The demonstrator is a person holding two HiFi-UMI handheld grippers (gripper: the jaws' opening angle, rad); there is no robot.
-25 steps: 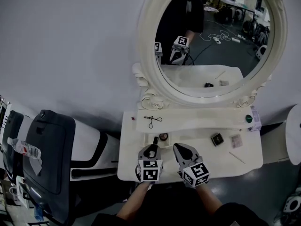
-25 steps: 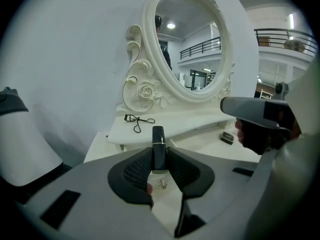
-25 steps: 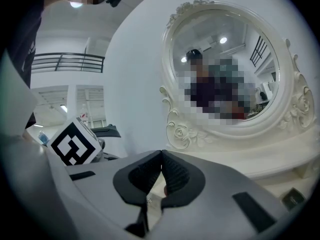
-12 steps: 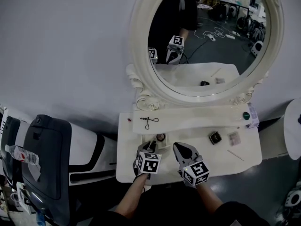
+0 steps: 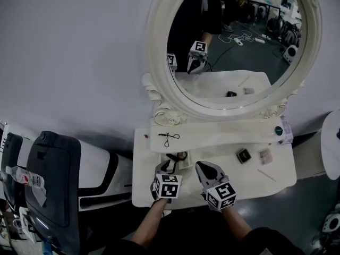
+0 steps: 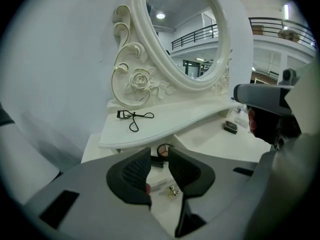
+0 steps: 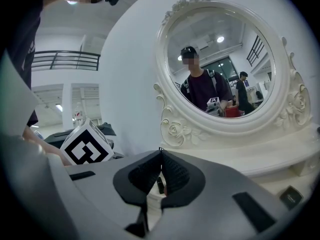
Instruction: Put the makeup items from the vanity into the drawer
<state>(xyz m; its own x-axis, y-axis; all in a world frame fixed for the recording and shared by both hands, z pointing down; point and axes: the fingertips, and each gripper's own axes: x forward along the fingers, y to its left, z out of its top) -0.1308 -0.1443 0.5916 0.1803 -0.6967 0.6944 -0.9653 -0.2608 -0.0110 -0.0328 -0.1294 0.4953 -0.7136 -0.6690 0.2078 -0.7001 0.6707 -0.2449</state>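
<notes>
Head view looks down on the white vanity (image 5: 142,166) with its big oval mirror (image 5: 234,41), and both grippers hang side by side at the front edge. My left gripper (image 6: 159,156) has its jaws apart with nothing pinched between the pads. It's tilted down at what looks like a small open drawer (image 5: 187,162) under the shelf (image 5: 223,136), though I can't say for sure it's a drawer. Past the jaws I can see a round compact (image 6: 163,149) with a black item (image 6: 156,161) just beside it. Closer to me are a little gold clip (image 6: 172,190) and a clear stick (image 6: 158,185).

My right gripper (image 7: 161,154) is fully closed on nothing and points roughly level at the mirror frame.

Plenty of stuff is sitting out on top. An eyelash curler (image 5: 170,137) lies on the shelf. A square black compact (image 5: 244,155), a small palette (image 5: 264,156) and a thin stick (image 5: 266,175) are over on the right of the tabletop, well apart from either gripper. A green-capped thing (image 5: 279,131) sits at the shelf's right end.
</notes>
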